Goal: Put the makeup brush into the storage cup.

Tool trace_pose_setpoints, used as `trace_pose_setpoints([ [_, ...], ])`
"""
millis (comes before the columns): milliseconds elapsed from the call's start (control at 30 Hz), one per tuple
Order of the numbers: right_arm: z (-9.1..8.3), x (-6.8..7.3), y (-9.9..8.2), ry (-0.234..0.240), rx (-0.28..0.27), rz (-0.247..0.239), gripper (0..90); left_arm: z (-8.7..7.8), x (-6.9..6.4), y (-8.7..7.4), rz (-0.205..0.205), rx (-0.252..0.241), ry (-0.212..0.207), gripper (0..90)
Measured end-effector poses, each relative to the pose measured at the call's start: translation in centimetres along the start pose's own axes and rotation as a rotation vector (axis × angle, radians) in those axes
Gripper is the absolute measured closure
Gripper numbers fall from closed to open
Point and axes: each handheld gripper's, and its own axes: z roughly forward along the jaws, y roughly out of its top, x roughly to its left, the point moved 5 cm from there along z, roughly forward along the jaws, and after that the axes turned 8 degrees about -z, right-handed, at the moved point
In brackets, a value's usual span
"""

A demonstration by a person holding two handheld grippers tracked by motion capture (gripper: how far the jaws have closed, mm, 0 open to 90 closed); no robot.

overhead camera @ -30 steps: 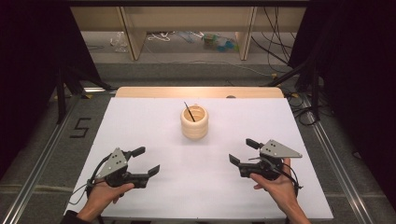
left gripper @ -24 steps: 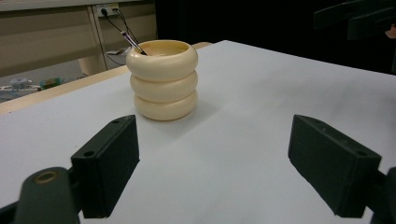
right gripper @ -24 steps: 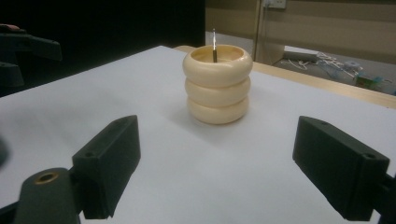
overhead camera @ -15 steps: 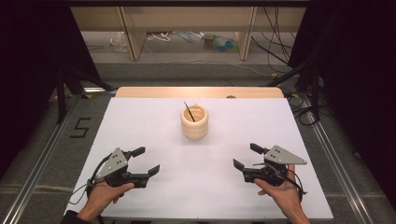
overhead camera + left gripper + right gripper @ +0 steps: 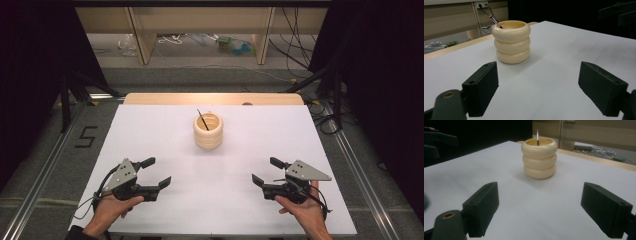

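A cream ribbed holder (image 5: 208, 131) shaped like three stacked rings stands upright at the middle of the white table (image 5: 150, 130). A thin dark stick (image 5: 202, 119) leans inside it, tip toward the left. My left gripper (image 5: 156, 172) rests low near the front left, open, nothing between its jaws. My right gripper (image 5: 269, 171) sits at the front right, open and empty as well. The holder (image 5: 511, 42) stands ahead of the left jaws, well apart, with the stick (image 5: 494, 21) poking out. From the right side the holder (image 5: 539, 158) and stick (image 5: 537, 136) also lie ahead, beyond reach.
A wooden strip (image 5: 212, 98) borders the table's far edge. Beyond it are shelf legs (image 5: 142, 37), cables and small items on the floor. Metal rails (image 5: 45, 165) run along both sides. A "5" mark (image 5: 86, 136) lies left of the table.
My right gripper has drifted slightly to the right and toward the front edge. The left gripper and the holder stay put.
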Motion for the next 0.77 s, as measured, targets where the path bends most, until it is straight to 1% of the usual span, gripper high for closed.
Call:
trace_pose_setpoints([
  [33,-0.01,0.22,-0.06,0.016,0.002,0.014,15.7,0.01,0.01,-0.01,0.0,0.001,-0.001,16.3],
  [67,0.13,0.26,-0.01,0.022,-0.016,0.011,15.7,0.02,0.03,-0.02,-0.003,0.001,0.0,16.3],
  [100,-0.01,0.25,-0.06,0.022,-0.003,0.009,15.7,0.02,0.04,0.0,-0.002,0.001,0.0,16.4],
  [167,0.02,0.33,-0.04,0.02,-0.011,0.012,15.7,0.0,0.01,0.01,0.002,0.0,0.0,16.4],
  [200,-0.1,0.34,-0.05,0.013,-0.003,0.016,15.7,0.01,-0.01,-0.01,0.001,0.001,0.001,16.4],
  [233,-0.13,0.32,-0.04,0.007,-0.002,0.005,15.7,0.01,-0.01,-0.02,0.002,0.001,0.0,16.3],
  [267,-0.16,0.37,-0.04,0.007,-0.002,0.01,15.7,0.05,0.0,-0.07,-0.003,0.002,0.002,16.3],
  [300,-0.17,0.42,-0.02,0.011,-0.002,0.01,15.7,0.11,0.02,-0.11,-0.002,0.001,-0.001,16.3],
  [333,-0.09,0.53,0.04,0.024,-0.016,0.012,15.7,0.09,0.02,-0.11,0.0,0.008,0.003,16.3],
  [367,-0.16,0.53,0.03,0.026,-0.012,0.007,15.7,0.12,0.01,-0.05,0.005,0.001,-0.004,16.3],
  [467,-0.1,0.58,-0.05,0.021,-0.007,0.015,15.7,0.02,-0.01,0.0,-0.001,-0.001,-0.001,16.3],
  [500,-0.18,0.56,-0.09,0.02,0.005,0.011,15.7,0.01,0.02,-0.01,0.0,0.0,-0.001,16.3],
  [533,-0.12,0.56,-0.06,0.015,-0.002,0.011,15.7,0.03,0.04,-0.03,-0.003,0.001,0.0,16.3],
  [567,-0.17,0.55,-0.07,0.019,0.005,0.01,15.7,0.02,0.03,-0.02,-0.002,0.0,0.0,16.3],
  [633,-0.12,0.55,-0.05,0.015,-0.002,0.011,15.7,0.01,-0.01,0.03,0.0,-0.002,0.0,16.3],
  [733,-0.17,0.52,-0.08,0.019,0.003,0.009,15.7,0.02,0.02,0.01,0.003,0.0,0.0,16.3],
  [767,-0.12,0.54,-0.07,0.018,-0.005,0.013,15.7,0.02,0.01,0.0,0.002,0.0,0.0,16.3],
])
